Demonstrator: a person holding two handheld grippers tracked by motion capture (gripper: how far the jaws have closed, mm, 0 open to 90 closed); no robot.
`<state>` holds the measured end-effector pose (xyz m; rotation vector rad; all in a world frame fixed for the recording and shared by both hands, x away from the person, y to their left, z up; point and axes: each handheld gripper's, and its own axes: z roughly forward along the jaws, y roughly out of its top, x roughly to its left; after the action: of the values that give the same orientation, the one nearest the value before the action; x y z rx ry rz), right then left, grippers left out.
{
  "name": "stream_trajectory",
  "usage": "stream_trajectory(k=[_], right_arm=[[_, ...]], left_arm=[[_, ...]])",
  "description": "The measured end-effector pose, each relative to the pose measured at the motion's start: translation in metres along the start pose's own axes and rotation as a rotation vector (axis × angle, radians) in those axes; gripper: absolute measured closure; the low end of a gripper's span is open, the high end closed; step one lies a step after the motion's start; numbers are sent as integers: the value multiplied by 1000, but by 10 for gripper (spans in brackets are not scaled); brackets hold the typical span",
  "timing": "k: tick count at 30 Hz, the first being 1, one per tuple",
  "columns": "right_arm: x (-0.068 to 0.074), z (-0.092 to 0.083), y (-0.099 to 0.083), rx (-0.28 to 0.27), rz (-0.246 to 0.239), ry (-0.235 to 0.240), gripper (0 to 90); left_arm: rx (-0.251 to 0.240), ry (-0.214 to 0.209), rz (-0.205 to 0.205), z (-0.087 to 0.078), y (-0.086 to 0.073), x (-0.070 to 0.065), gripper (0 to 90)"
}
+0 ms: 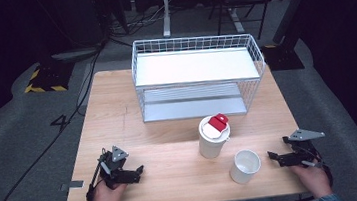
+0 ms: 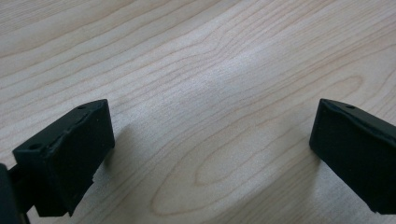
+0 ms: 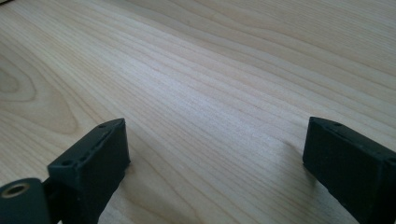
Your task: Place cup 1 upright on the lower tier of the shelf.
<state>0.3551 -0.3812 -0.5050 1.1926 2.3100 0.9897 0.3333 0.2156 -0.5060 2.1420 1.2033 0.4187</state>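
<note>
Two hand-held grippers, left (image 1: 136,172) and right (image 1: 272,156), rest wide open and empty on the wooden table (image 1: 117,112), flanking a lidless white paper cup (image 1: 245,166) near the right one: light, crushable, probably best pinched gently at its rim.

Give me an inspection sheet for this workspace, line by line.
Surface: light wooden table, bare grain between both grippers' jaws.
Job's things: lidded cup with a red piece on top; open white cup right of it, apart.
Clutter: white wire rack at the far side.
Grippers: left gripper and right gripper both open, nothing between their jaws, low over the near edge.
Cables: black cable on the floor, left.
Surroundings: grey floor, dark room, hazard-striped base.
</note>
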Motion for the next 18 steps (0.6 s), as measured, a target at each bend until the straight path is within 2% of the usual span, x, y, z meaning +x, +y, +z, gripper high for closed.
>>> stream_trajectory(k=[18], right_arm=[[-1, 0, 0, 2, -7, 9, 62]], left_arm=[[0, 10, -4, 1, 2, 0, 2]])
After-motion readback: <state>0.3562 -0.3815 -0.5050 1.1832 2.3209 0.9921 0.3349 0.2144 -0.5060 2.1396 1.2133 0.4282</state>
